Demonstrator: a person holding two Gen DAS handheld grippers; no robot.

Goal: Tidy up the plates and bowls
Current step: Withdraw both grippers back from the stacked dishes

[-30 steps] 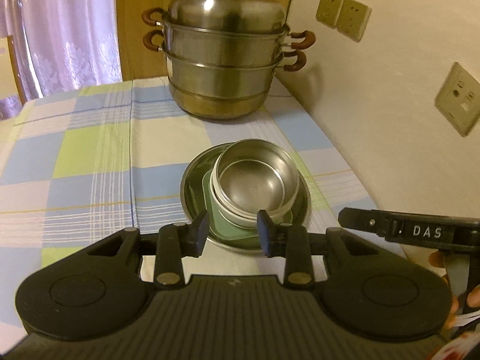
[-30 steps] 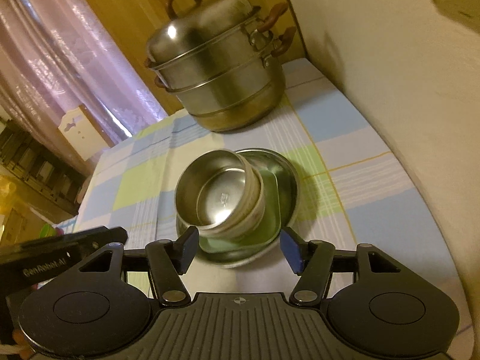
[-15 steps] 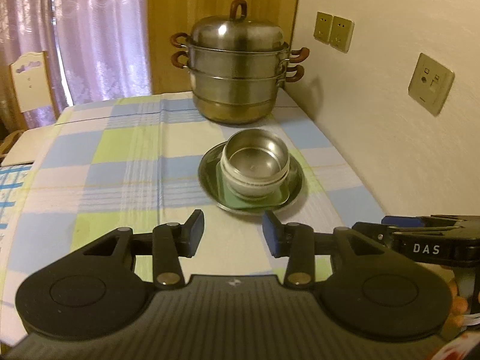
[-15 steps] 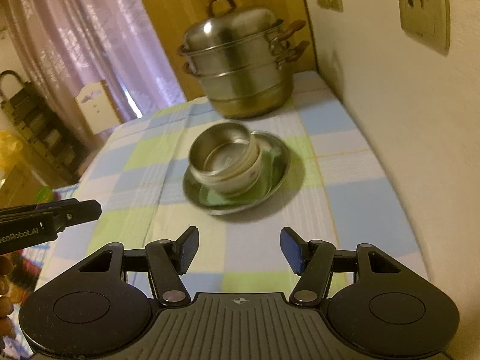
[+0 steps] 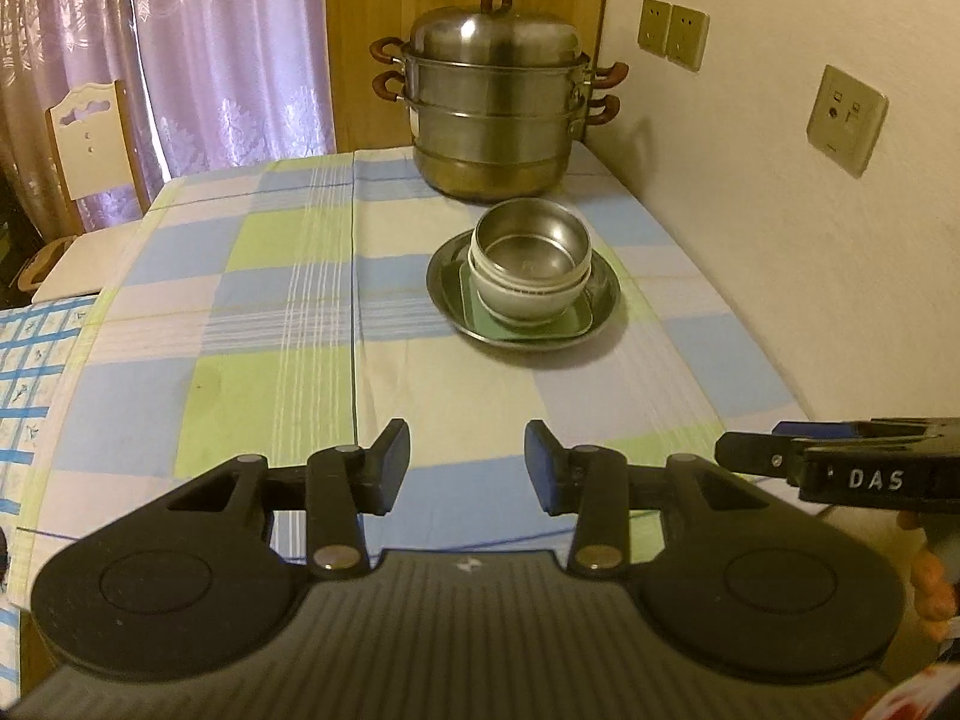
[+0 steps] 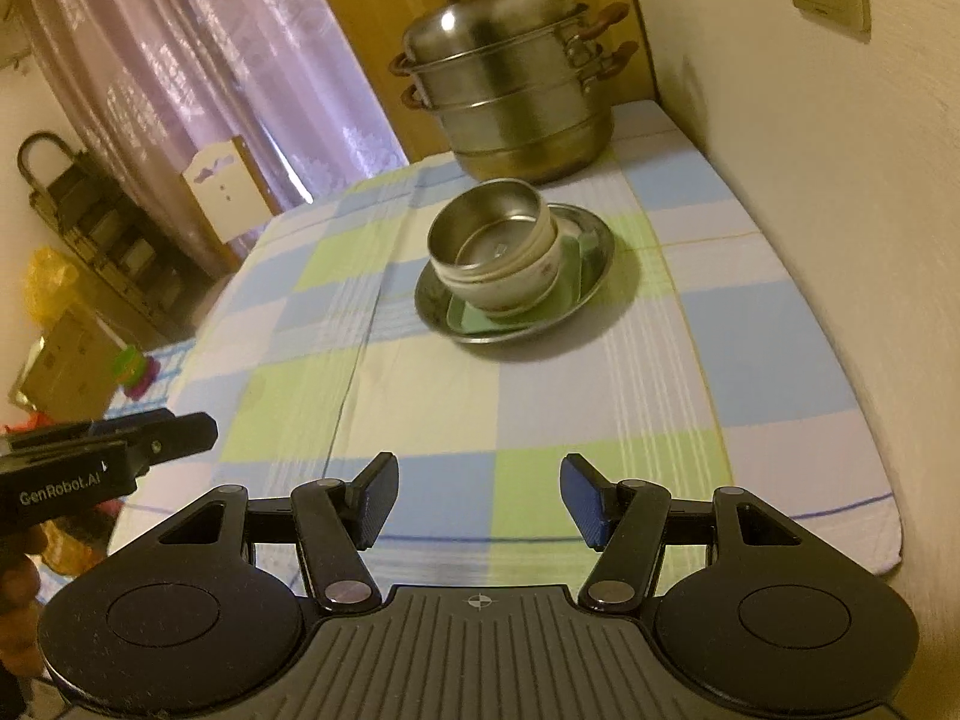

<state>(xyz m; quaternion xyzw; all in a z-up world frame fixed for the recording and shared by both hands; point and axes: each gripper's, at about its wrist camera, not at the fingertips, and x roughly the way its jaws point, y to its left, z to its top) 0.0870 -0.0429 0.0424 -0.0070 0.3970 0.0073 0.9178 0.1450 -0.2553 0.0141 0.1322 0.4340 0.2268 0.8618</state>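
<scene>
Left gripper [image 5: 467, 461] hovered level above the checked tablecloth [image 5: 288, 300], fingers spread and empty, right gripper [image 6: 479, 498] likewise spread, well short of the steel bowl [image 5: 531, 240] nested in a white bowl [image 5: 528, 300] on the plates [image 5: 447, 288], "DAS" and "GenRobot.AI" readable on the gripper bodies

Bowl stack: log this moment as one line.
steel bowl nested in white bowl | on green plate on steel plate | left gripper open | right gripper open
</scene>
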